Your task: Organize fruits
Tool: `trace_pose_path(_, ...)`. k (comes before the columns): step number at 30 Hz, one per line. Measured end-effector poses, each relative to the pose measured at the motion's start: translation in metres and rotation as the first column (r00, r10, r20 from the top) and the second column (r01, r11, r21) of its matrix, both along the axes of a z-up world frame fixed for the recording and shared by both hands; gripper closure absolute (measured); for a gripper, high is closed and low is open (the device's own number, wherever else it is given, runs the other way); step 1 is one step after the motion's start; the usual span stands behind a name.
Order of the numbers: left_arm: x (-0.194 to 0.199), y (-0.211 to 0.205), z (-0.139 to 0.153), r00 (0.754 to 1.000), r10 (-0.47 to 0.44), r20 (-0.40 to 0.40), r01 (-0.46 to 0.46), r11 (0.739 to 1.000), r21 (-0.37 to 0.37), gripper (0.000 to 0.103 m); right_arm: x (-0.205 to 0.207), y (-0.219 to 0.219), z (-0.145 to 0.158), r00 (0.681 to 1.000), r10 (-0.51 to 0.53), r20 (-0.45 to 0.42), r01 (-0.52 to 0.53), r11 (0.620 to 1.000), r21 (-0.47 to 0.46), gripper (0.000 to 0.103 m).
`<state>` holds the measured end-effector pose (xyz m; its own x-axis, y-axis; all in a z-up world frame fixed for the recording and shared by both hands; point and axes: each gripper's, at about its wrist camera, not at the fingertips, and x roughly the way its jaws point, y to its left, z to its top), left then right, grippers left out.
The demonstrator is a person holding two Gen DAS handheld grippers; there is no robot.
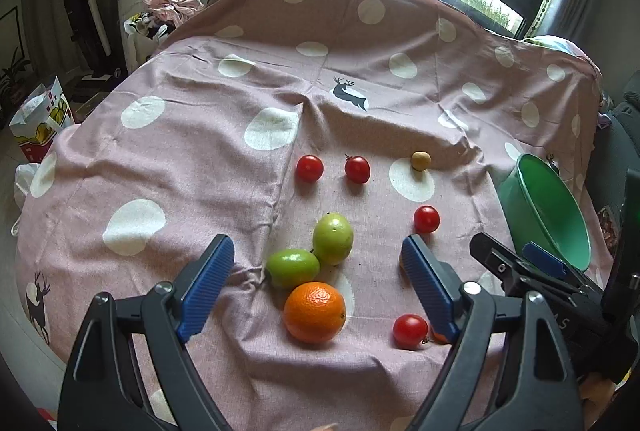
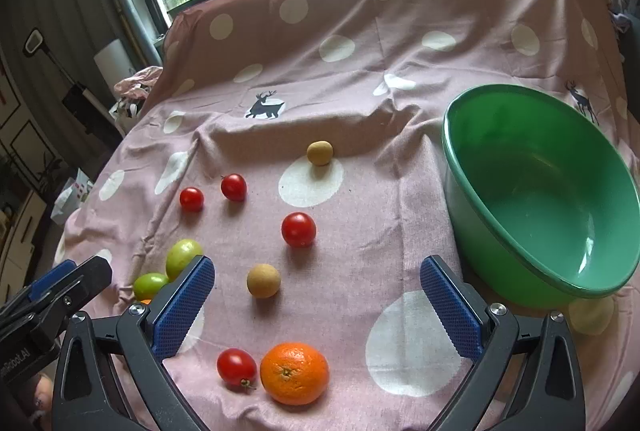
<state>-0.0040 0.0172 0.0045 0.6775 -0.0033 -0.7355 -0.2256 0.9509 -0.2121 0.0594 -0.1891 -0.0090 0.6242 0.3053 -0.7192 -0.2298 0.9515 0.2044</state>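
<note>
Fruit lies loose on a pink dotted cloth (image 1: 200, 159). In the left wrist view, my left gripper (image 1: 318, 245) hangs open above two green fruits (image 1: 333, 238) and an orange (image 1: 315, 312), holding nothing. Several cherry tomatoes (image 1: 309, 168) and a small tan fruit (image 1: 421, 161) lie beyond. My right gripper (image 2: 316, 265) is open too, over a tan fruit (image 2: 263, 280), with a second orange (image 2: 295, 373) and a tomato (image 2: 236, 367) just below it. The green bowl (image 2: 520, 263) stands empty at the right, tilted on the cloth.
The cloth rises over a hump at the back (image 2: 360, 11), under the windows. The table edge drops off at the left, where bags (image 1: 40, 119) stand on the floor. The other gripper's body (image 2: 52, 291) shows at the left of the right wrist view.
</note>
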Motion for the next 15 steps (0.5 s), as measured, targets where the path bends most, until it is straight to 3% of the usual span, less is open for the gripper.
trace_pose_path(5,-0.003,0.015,-0.002,1.000,0.023,-0.001,-0.023,0.999,-0.040,0.021,0.003,0.001,0.000,0.998,0.035,-0.052,-0.031,0.997,0.075,0.001)
trace_pose_path(11,-0.003,0.008,-0.009,0.999,-0.030,-0.027,0.028,0.997,-0.069,0.029,0.008,0.019,-0.007,0.975,0.177,-0.138,-0.145,0.965,0.218,0.001)
trace_pose_path(15,-0.006,0.007,-0.022,0.997,-0.049,-0.063,0.043,0.995,-0.090,0.031,0.014,0.025,-0.019,0.951,0.223,-0.214,-0.153,0.941,0.302,0.013)
